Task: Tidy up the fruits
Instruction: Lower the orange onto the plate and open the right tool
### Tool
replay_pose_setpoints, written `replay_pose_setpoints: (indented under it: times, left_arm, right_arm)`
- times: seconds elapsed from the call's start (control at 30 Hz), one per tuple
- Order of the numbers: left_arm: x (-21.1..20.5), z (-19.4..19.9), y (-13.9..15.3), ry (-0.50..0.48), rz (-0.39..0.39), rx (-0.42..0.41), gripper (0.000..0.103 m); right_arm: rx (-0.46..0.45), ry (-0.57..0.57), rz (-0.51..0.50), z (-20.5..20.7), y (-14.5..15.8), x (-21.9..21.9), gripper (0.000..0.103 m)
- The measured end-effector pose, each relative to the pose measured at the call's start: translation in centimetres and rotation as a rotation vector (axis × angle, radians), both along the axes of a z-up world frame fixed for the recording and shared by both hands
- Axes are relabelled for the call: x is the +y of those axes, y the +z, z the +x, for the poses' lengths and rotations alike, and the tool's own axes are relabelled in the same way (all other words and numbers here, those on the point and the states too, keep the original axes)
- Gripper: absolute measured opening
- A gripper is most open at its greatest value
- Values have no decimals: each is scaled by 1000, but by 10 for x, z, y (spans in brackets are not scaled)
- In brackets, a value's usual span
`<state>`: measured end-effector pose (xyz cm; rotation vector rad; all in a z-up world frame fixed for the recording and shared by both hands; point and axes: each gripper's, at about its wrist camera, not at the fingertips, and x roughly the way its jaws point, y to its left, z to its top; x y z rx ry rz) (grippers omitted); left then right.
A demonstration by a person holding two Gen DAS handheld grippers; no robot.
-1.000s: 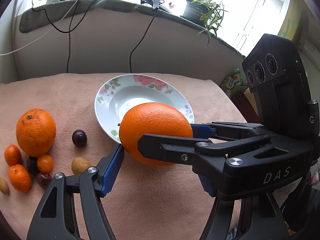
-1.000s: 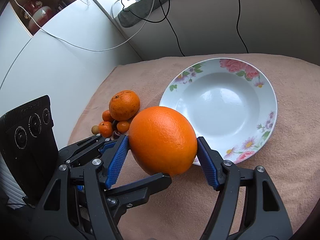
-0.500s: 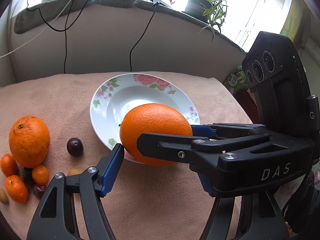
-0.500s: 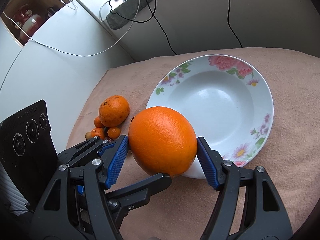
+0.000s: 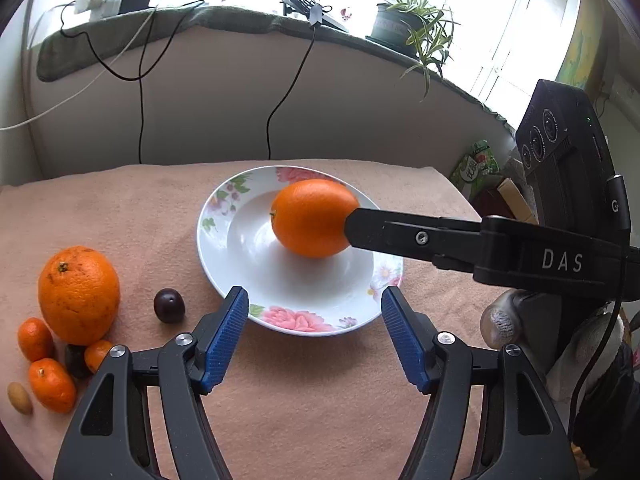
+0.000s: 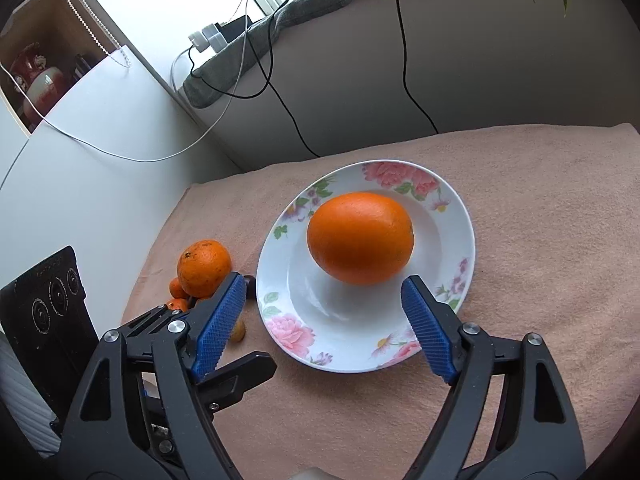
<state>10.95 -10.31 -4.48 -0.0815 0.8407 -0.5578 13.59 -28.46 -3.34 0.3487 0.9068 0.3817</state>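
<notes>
A large orange [image 5: 314,218] [image 6: 360,238] lies in the white flowered plate [image 5: 298,322] [image 6: 348,354] on the pink cloth. My right gripper [image 6: 324,320] is just in front of it, jaws opening, blue pads clear of the peel; the orange sits beyond its tips. In the left wrist view one of its black fingers [image 5: 400,234] reaches in from the right beside the orange. My left gripper [image 5: 314,332] stands open and empty at the plate's near rim. A second large orange [image 5: 79,292] [image 6: 204,267] rests left of the plate.
A dark plum [image 5: 169,305], small tangerines [image 5: 52,384] and a tiny yellowish fruit [image 5: 19,398] cluster at the left. A grey wall with hanging cables [image 5: 140,120] backs the table. The cloth's right edge [image 5: 460,192] drops off beside a green bag [image 5: 476,164].
The right gripper carried the orange over the plate, let it go and widened; the orange now rests in the plate. The left gripper stayed open near the rim.
</notes>
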Motion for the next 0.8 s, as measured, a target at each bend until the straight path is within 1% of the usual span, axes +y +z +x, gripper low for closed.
replay_pose_setpoints:
  times: [0.33, 0.5, 0.57, 0.8]
  left_arm:
    - [17, -12, 13, 40, 2, -47, 69]
    - [25, -16, 17, 55, 2, -63, 70]
    - [29, -17, 19, 64, 4, -69, 72]
    - [52, -23, 21, 122, 29, -84, 74]
  right_arm:
    - [-85, -84, -110, -20, 14, -16, 85]
    - [-112, -110, -140, -28, 19, -16, 85]
    - [-123, -113, -149, -33, 20, -15, 85]
    - [-160, -113, -169, -41, 26, -5, 85]
